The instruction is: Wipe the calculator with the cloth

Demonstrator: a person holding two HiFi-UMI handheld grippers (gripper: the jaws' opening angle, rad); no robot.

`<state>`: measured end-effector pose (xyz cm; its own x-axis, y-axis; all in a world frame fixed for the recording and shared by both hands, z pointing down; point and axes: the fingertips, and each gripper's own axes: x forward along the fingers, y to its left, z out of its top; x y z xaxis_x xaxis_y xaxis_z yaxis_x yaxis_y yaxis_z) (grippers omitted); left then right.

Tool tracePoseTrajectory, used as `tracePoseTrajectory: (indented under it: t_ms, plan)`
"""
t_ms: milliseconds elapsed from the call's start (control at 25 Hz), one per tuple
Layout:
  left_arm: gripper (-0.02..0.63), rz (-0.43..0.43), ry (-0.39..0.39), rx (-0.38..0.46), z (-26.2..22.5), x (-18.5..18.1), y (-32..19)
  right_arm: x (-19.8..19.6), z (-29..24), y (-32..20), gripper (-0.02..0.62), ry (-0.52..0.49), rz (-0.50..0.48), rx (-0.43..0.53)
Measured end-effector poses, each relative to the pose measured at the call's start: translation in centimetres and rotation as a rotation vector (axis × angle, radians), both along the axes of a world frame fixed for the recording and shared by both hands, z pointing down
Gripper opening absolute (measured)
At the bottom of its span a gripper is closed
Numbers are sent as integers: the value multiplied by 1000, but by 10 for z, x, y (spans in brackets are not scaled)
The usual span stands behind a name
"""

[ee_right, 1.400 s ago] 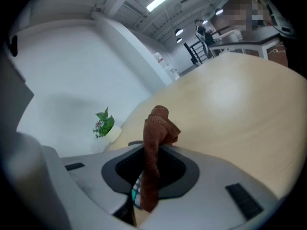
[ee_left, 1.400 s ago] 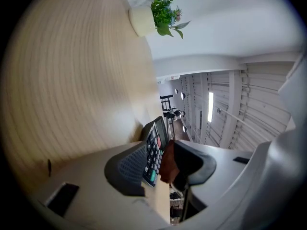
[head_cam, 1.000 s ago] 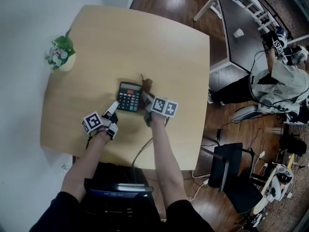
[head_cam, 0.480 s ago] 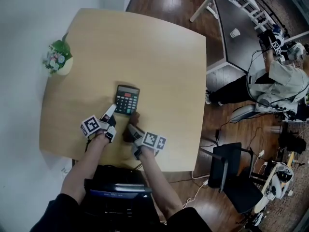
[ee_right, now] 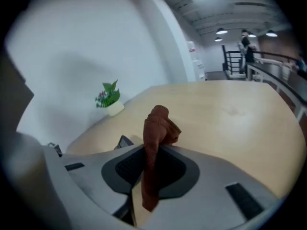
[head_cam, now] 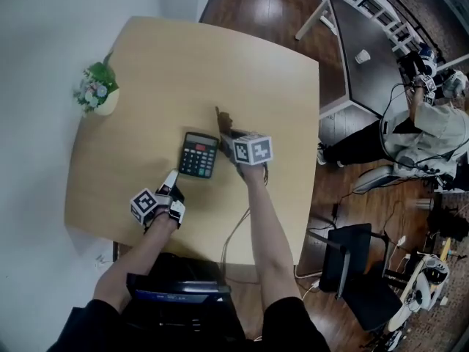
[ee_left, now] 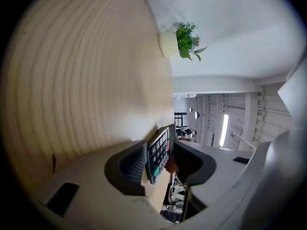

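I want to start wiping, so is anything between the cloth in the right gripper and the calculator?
Nothing visible does. The cloth, clamped in the right gripper, is beside the far right corner of the calculator. The left gripper is at its near left corner, off that path.

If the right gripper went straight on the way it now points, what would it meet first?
Probably bare table: the cloth in the right gripper would land just beside the calculator.
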<state>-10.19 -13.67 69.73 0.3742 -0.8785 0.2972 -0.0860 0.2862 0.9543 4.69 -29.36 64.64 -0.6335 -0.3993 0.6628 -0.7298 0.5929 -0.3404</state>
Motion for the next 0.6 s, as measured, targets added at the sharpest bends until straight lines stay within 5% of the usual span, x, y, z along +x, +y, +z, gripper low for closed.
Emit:
tracePoseTrajectory:
  t_ms: [80,160,440,600]
  plan:
    - [163,-4,18,-17,2,5,-3,-13,13,0,74,82,-138,-42]
    - [164,-11,36,-27,2,6,-9,-18,17,6,74,87,-179,-90]
    - [166,7,33,30,2,-28,-46,6,17,58,71,-101,53,-241]
    - [173,100,-15,80,-4,-34,-75,0,20,122,71,-268,230,-320]
